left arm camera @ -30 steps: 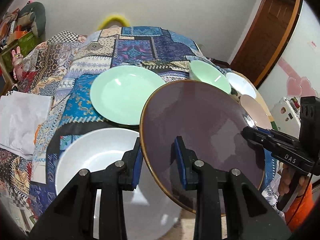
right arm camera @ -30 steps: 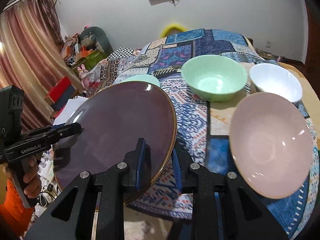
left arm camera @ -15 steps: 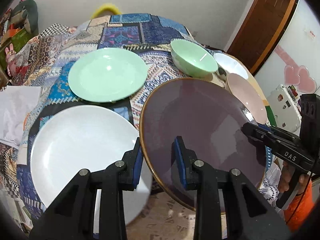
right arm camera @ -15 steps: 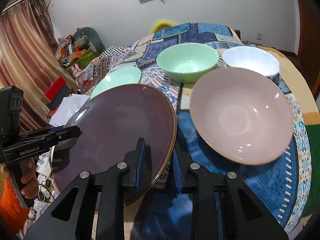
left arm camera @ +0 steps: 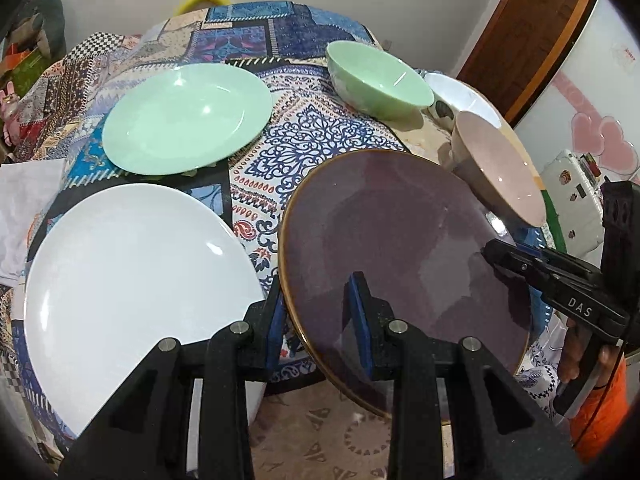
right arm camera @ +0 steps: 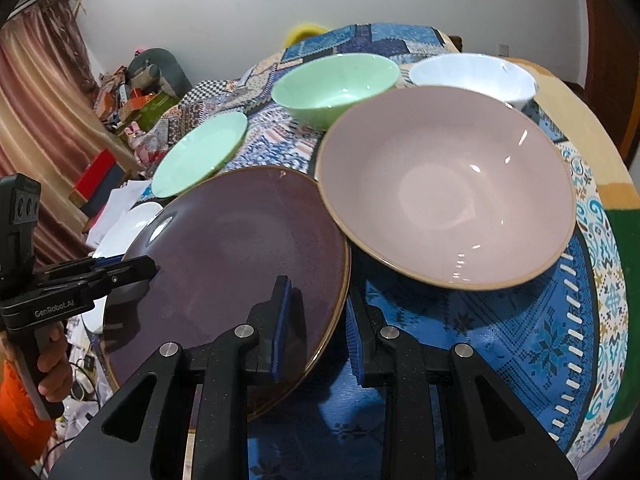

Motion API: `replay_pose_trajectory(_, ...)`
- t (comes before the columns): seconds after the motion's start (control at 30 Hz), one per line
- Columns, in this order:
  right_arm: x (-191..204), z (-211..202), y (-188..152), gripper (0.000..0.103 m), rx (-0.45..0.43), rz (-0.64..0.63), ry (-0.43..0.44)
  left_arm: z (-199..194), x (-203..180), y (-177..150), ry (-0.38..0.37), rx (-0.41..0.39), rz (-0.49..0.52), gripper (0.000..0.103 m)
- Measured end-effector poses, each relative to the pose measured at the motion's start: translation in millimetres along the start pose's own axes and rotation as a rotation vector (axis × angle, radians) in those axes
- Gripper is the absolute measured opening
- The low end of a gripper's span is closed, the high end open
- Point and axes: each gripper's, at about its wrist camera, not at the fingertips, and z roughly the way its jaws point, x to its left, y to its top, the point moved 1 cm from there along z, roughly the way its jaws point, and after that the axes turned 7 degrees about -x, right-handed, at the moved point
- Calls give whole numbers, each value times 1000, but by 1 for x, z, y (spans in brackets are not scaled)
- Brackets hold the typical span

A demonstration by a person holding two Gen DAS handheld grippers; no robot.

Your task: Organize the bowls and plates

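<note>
Purple plate [left arm camera: 400, 248] glazed, satin sheen; white plate [left arm camera: 132, 276] glossy smooth; pink bowl [right arm camera: 448, 184] glossy ceramic; tablecloth [left arm camera: 304, 148] matt patterned cloth.

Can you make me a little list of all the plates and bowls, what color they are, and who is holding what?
held plate: purple plate, tilted, off the table
left gripper: shut on the purple plate's rim
right gripper: shut on the opposite rim
plates on table: white plate, green plate
bowls on table: pink bowl, green bowl, white bowl
table cover: patterned cloth
stacked: nothing yet
</note>
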Motion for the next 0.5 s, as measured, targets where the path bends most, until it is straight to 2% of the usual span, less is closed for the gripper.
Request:
replay_pose_trajectory(0.27,-2,7,-1,23,11,1,-11,14,5,2,41,17,0,30)
replay_pose_trajectory(0.5,-5,12,1,23,25,6,-18,18,9,4,35,24,-8,30)
